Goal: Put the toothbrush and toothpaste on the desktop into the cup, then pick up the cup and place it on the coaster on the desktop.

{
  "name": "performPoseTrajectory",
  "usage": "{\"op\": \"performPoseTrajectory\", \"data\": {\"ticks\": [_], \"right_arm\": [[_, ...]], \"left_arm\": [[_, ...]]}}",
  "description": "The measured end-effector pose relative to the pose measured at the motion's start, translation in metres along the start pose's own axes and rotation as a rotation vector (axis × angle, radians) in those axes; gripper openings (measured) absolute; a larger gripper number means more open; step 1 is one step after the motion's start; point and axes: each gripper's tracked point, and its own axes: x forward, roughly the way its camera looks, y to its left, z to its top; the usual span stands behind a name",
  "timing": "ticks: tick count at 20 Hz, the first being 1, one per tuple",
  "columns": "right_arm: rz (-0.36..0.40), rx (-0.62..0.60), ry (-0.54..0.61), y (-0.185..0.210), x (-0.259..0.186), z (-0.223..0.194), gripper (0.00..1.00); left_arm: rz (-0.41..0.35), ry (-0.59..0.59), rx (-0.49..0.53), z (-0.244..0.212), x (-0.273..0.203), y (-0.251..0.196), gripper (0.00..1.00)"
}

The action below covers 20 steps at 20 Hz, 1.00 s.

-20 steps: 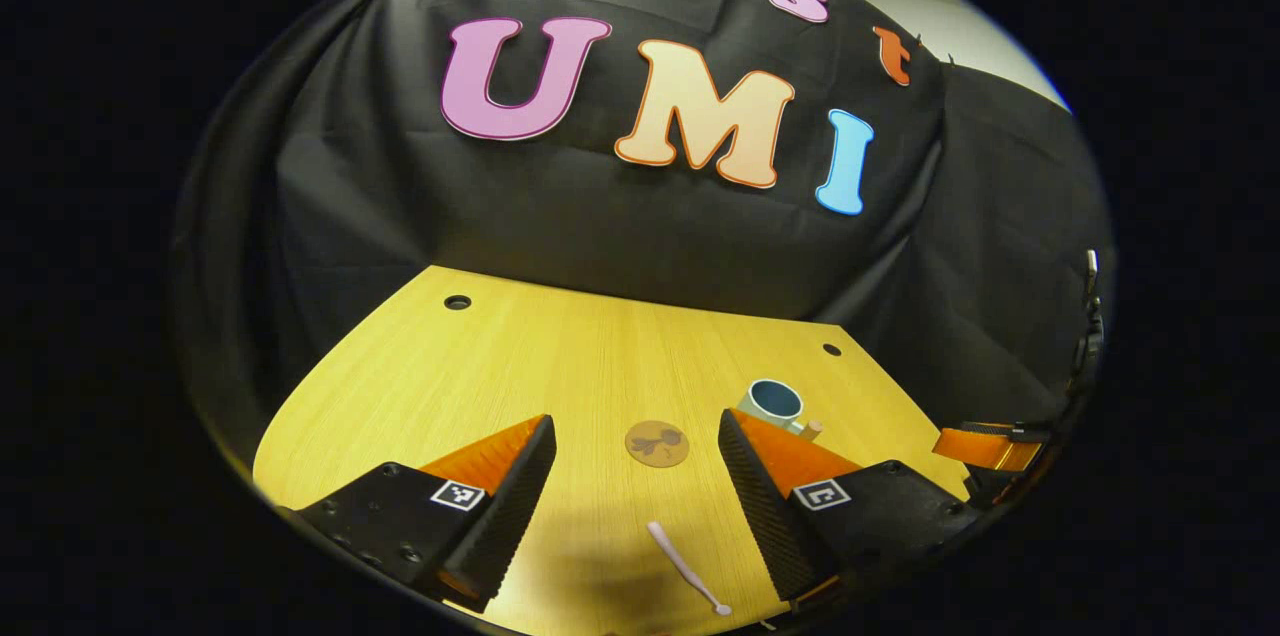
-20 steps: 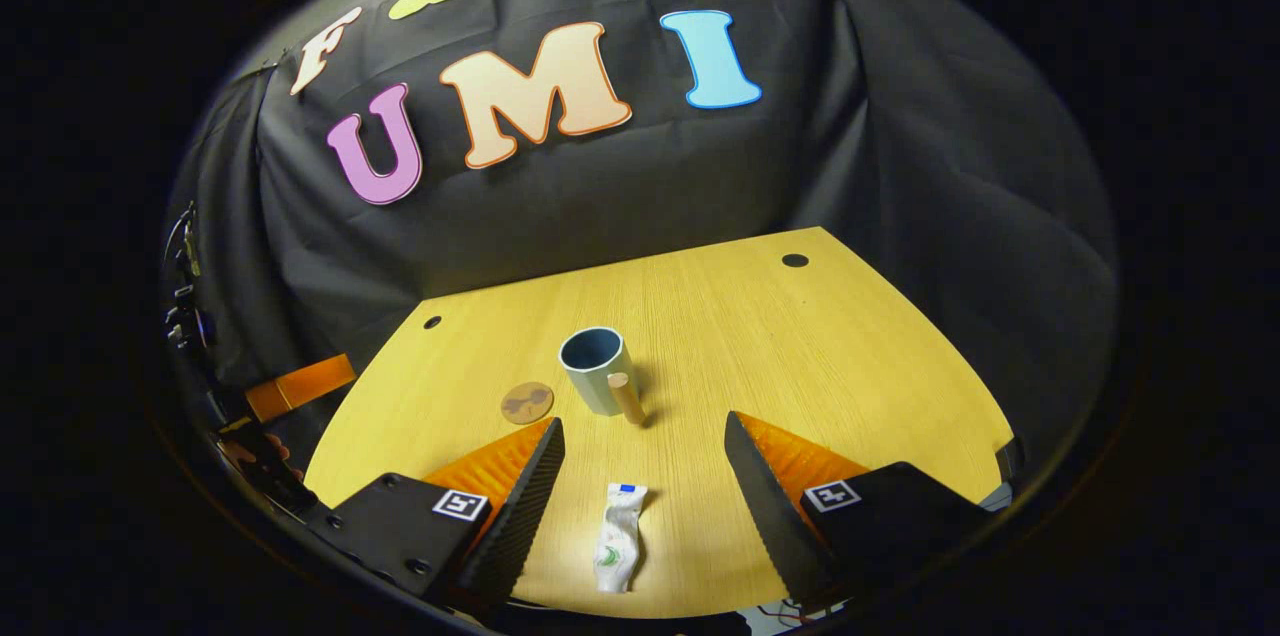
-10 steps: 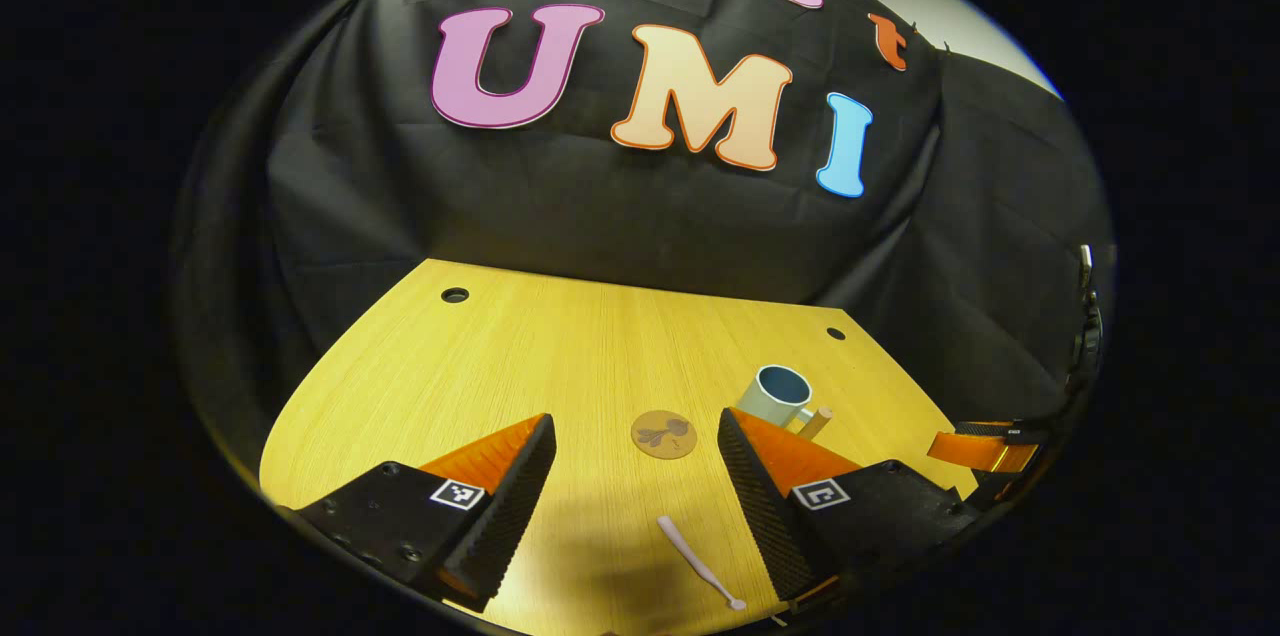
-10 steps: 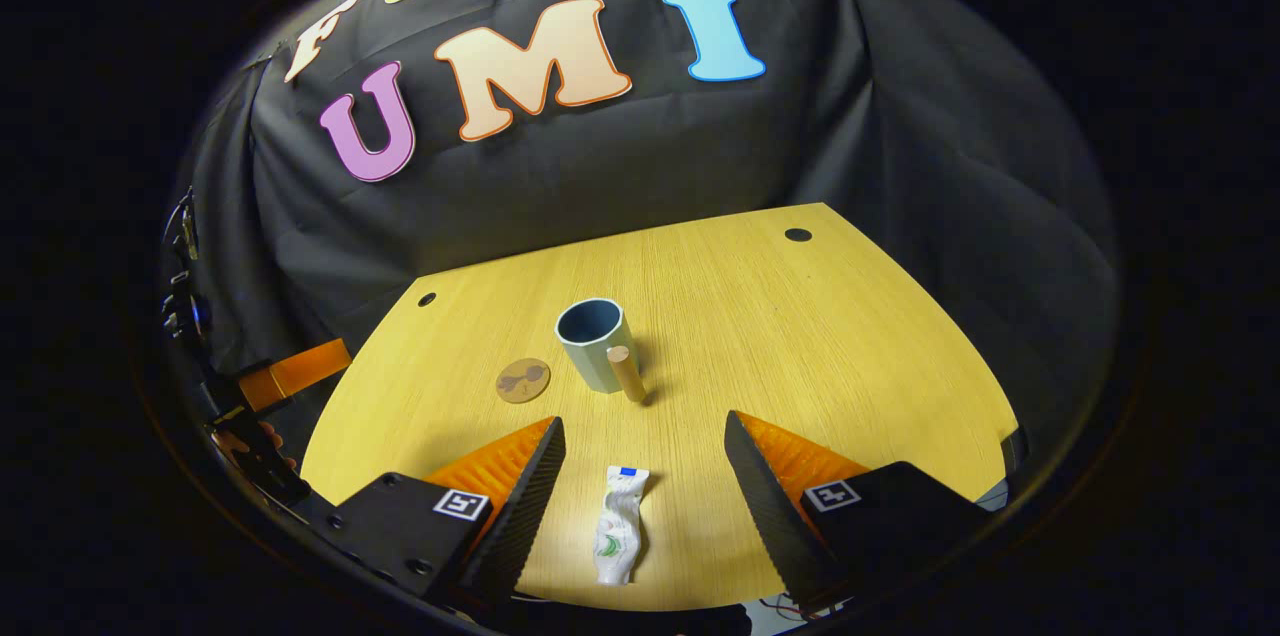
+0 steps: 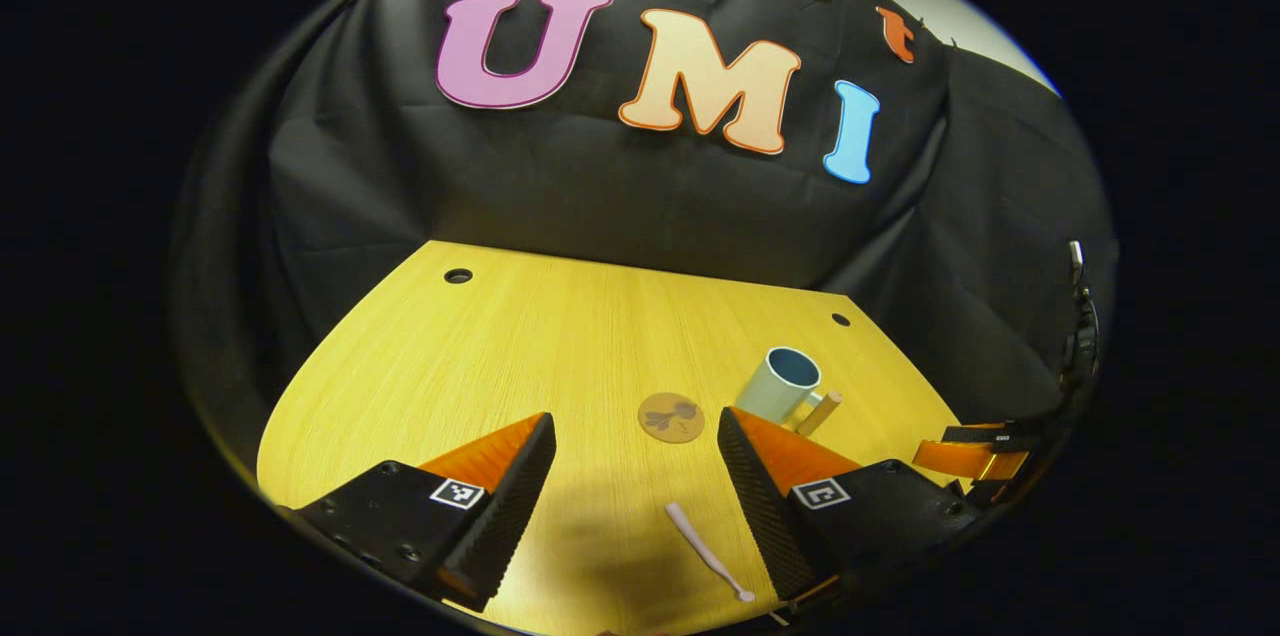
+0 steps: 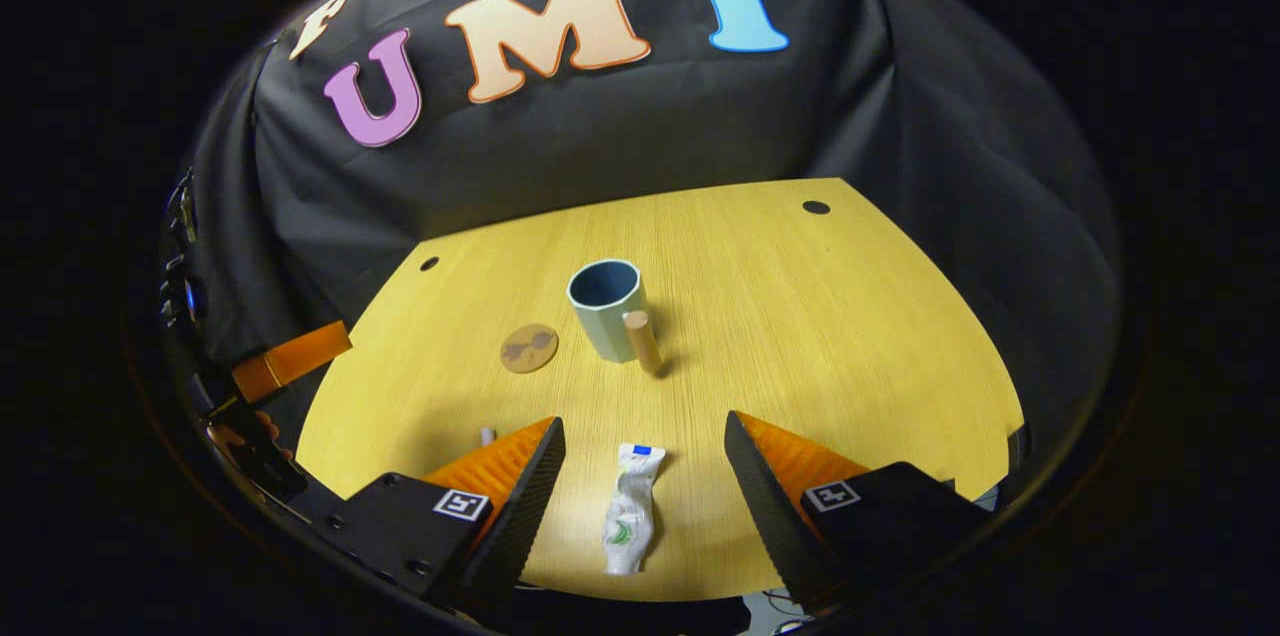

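Note:
A pale pink toothbrush (image 5: 708, 550) lies on the yellow desktop (image 5: 560, 356) between the spread fingers of my left gripper (image 5: 634, 494), which is open above it. A crumpled white toothpaste tube (image 6: 630, 512) lies between the fingers of my right gripper (image 6: 640, 491), also open with nothing held. The pale blue-green cup (image 6: 604, 307) with a wooden peg handle (image 6: 641, 341) stands upright mid-desk, and shows as the cup (image 5: 780, 386) in the left gripper view. The round brown coaster (image 6: 529, 348) lies left of it, seen as the coaster (image 5: 671, 416) too. A toothbrush tip (image 6: 487, 435) peeks beside my right gripper's left finger.
The other gripper (image 5: 975, 459) shows at the right desk edge in the left gripper view, and the other gripper (image 6: 285, 366) with a hand (image 6: 240, 436) at the left in the right gripper view. Cable holes (image 6: 816, 207) sit near the desk's far corners.
Both views have tipped down and forward: the toothbrush and the toothpaste tube sit higher between the fingers, and the cup and coaster sit higher too. Both grippers remain open.

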Motion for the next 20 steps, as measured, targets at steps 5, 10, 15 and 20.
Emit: {"op": "performPoseTrajectory", "data": {"ticks": [5, 10, 15, 20], "right_arm": [[0.008, -0.031, 0.139, 0.015, 0.022, -0.028, 0.94], [-0.017, -0.032, 0.286, 0.022, 0.046, -0.055, 0.94], [-0.068, -0.068, 0.432, 0.017, 0.065, -0.078, 0.94], [-0.128, -0.083, 0.572, 0.01, 0.08, -0.1, 0.99]], "left_arm": [[0.044, 0.03, 0.032, -0.015, -0.004, 0.021, 0.95], [0.035, 0.077, 0.004, -0.032, 0.0, 0.03, 0.95], [0.029, 0.113, -0.021, -0.046, 0.006, 0.043, 0.95], [0.052, 0.166, -0.025, -0.065, 0.015, 0.062, 0.95]]}}
